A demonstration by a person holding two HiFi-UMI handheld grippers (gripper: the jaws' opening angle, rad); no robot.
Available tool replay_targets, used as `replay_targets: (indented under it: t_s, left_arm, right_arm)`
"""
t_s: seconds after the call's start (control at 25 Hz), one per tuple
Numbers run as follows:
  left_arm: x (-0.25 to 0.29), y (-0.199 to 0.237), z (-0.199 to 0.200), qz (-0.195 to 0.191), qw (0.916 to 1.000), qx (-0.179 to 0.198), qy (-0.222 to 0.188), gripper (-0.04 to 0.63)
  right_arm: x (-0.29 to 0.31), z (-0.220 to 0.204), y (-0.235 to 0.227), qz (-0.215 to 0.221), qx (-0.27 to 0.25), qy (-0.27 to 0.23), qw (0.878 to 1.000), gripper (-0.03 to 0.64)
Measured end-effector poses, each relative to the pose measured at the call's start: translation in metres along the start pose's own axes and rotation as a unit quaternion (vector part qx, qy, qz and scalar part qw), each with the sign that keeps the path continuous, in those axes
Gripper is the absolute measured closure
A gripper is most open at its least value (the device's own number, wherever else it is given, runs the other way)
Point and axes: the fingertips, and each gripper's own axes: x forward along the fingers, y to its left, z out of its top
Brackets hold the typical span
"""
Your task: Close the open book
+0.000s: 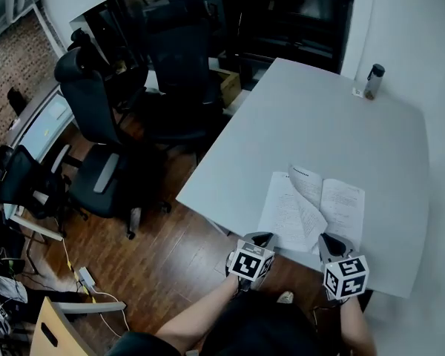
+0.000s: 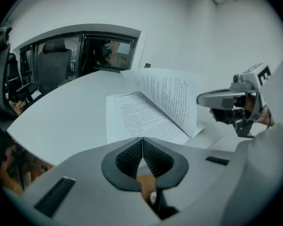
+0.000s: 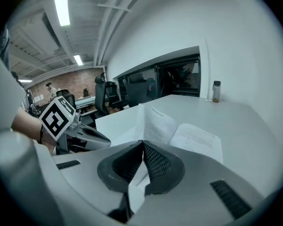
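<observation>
Book (image 1: pixel 341 206) closed yet?

— No, barely begun. It lies open and flat on the table (image 1: pixel 341 110), at the near edge just in front of both grippers. Only one leaf (image 1: pixel 305 191) stands curled up over the middle; both halves are still down.

— Who has that leaf?

— The right gripper (image 3: pixel 142 147): its jaws are pinched together on the sheet's lower edge (white paper runs out below them). The left gripper (image 2: pixel 142 145) has its jaws together on nothing, beside the near left corner.

— Which way does it lie?

— Spine running away from the person, page heads apparently at the far end; the open spread is longest left to right. One half must still fold over the other, I'd judge.
</observation>
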Motion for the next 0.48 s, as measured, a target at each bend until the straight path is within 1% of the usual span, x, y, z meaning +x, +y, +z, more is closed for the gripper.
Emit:
replay_targets:
  t_s: [0.24, 0.36, 0.48]
  left_arm:
    - [0.017, -0.035, 0.024, -0.037, 0.9984, 0.04, -0.016, 0.591]
    - [0.025, -0.059, 0.028, -0.058, 0.9966, 0.056, -0.016, 0.59]
    - [0.03, -0.076, 0.029, -0.074, 0.9947, 0.07, -0.013, 0.591]
  right_arm:
    - [-0.034, -0.029, -0.039, -0.068, 0.037, 0.008, 0.997, 0.606]
    - [-0.05, -0.055, -0.052, -0.093, 0.061, 0.03, 0.993, 0.606]
    - [-0.059, -0.081, -0.059, -0.106, 0.084, 0.055, 0.989, 0.606]
